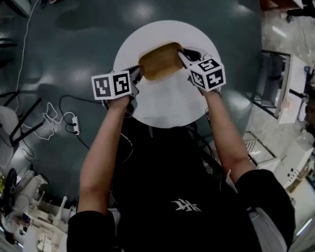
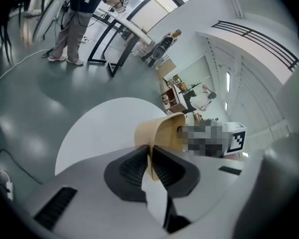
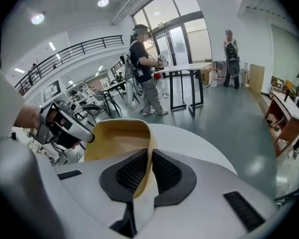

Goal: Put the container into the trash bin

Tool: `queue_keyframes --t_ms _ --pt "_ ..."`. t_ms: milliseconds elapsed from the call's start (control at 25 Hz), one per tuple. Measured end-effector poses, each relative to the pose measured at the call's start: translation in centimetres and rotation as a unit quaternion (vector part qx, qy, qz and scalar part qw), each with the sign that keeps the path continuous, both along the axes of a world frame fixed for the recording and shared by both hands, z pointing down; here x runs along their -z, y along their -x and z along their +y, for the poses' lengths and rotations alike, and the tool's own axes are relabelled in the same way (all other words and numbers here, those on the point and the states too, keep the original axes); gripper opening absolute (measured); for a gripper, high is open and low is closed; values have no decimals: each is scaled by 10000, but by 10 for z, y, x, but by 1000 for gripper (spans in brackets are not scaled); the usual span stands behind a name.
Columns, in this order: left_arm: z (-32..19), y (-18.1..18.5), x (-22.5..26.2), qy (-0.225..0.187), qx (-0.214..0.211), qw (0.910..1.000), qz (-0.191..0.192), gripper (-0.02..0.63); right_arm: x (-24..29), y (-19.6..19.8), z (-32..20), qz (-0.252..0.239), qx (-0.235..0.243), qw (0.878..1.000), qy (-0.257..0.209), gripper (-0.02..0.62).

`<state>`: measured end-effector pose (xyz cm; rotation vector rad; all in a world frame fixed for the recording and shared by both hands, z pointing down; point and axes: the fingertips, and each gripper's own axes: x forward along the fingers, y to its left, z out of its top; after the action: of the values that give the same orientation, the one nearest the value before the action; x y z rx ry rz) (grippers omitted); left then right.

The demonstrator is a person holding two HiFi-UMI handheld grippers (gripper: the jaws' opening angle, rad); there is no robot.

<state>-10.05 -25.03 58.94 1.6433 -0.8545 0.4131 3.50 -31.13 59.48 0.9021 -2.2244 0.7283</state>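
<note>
Container: the tan open container [image 1: 160,61] hangs over the far half of the round white worktop [image 1: 168,106], held by its two short ends, and it looks to be clear of the worktop's surface.
Left gripper: your left gripper [image 2: 150,157] has its fingers [image 2: 132,167] nearly together, pinching only the thin end wall on the left side of the worktop.
Right gripper: your right gripper [image 3: 149,164] is likewise almost closed, its fingers [image 3: 170,172] clamped on the opposite rim, which already curves between the pads.
Slip risk: each hold is a narrow bite on a thin, bendable wall, so a jerk or tilt could pull one end free and let the container swing or drop back onto the worktop.
Twist risk: if your hands drift apart or closer together, or one rises faster, the wall may buckle or tear at a pinch.
Bin: no trash bin shows in any view, so you would be carrying blind away from the worktop. Find it before you step.
Floor: cables [image 1: 47,121] lie on the floor left of the worktop and are a trip hazard if you turn that way.
</note>
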Motion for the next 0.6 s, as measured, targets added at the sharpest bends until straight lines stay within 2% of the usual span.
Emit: queue_keyframes --t_ms 360,600 --pt "0 -12 54 -504 -921 9944 104 32 67 -20 27 -39 -742 9958 -526 57" --pt "2 -33 99 -911 -1701 9808 296 30 116 -44 61 77 -1631 9827 -879 57"
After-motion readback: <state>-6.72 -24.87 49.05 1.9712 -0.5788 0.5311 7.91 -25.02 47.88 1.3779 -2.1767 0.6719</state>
